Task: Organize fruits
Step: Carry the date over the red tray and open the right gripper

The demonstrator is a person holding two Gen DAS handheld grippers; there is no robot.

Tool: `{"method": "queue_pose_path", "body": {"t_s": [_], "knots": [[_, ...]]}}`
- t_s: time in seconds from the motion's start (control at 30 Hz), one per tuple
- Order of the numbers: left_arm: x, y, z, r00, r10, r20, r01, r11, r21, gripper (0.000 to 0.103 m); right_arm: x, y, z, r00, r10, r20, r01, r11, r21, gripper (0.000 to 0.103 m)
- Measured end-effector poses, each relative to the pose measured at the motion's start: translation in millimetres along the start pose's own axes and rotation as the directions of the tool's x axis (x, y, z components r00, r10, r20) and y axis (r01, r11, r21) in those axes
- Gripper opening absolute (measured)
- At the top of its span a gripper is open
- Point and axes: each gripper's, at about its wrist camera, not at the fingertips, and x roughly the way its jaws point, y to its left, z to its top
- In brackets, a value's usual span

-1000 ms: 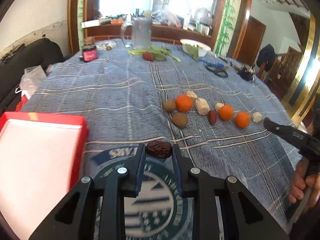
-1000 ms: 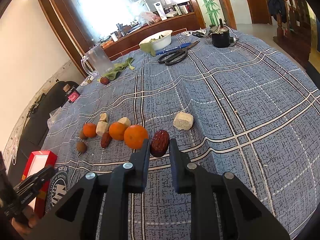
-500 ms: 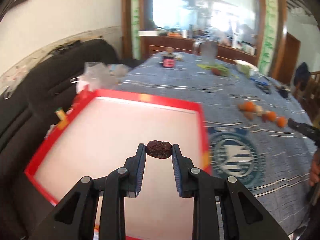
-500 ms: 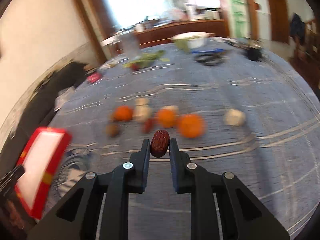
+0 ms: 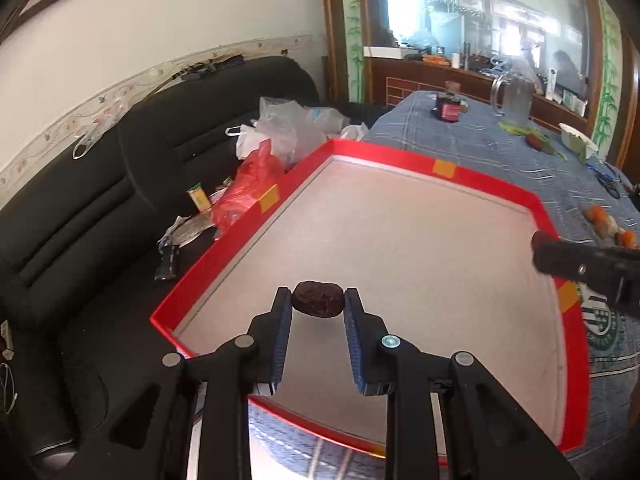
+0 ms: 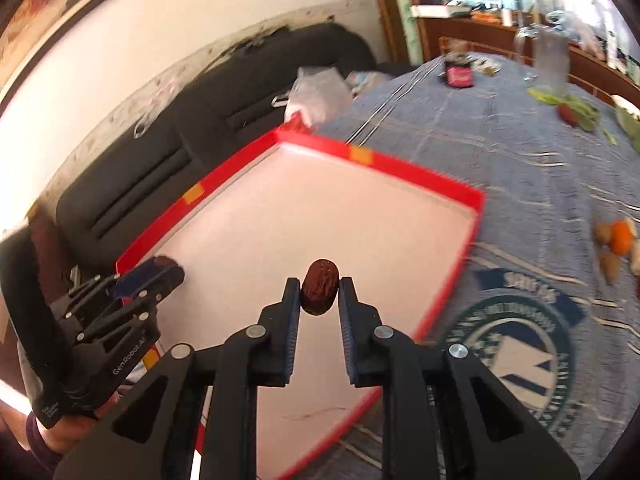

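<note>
You held both grippers over the red tray (image 5: 404,154) at the tabletop's edge: left gripper (image 5: 317,309) clamped a dark date (image 5: 317,305); right gripper (image 6: 319,295) pinched a reddish date (image 6: 319,292).

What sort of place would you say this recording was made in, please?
Most likely a lived-in home dining or living room. A table under a blue checked cloth stands beside a black sofa strewn with plastic bags, and a wooden sideboard crowded with household things runs along the back.
</note>
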Motion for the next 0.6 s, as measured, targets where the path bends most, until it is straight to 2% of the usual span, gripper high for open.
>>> {"method": "queue_pose_path", "body": {"t_s": [0.2,0.27,0.33,0.37,0.43,0.5,0.6], "knots": [[3,4,-3,0.999,0.036,-0.005,-0.036,0.999,0.021,0.026,35,20,-7,0.994,-0.013,-0.106,0.008,0.999,-0.043,0.022],[4,4,-1,1.0,0.025,-0.007,-0.025,0.999,0.023,0.031,34,26,-6,0.993,-0.021,-0.118,0.014,0.998,-0.066,0.022],[3,4,-2,1.0,0.019,-0.005,-0.019,0.999,0.026,0.048,34,29,-5,0.99,-0.019,-0.143,0.009,0.997,-0.071,0.022],[2,3,-2,1.0,0.018,-0.001,-0.018,0.999,0.027,0.053,33,28,-4,0.988,-0.015,-0.151,0.005,0.997,-0.071,0.022],[-2,4,-2,1.0,0.028,0.008,-0.028,0.999,0.017,0.071,24,26,-4,0.991,-0.003,-0.131,-0.006,0.998,-0.065,0.022],[-4,5,-1,1.0,0.025,0.01,-0.025,1.0,-0.002,0.075,12,19,-3,0.996,0.007,-0.088,-0.012,0.999,-0.049,0.022],[-7,2,0,1.0,0.012,0.009,-0.012,1.0,-0.01,0.075,-11,1,-2,1.0,0.01,-0.027,-0.01,1.0,-0.008,0.023]]}}
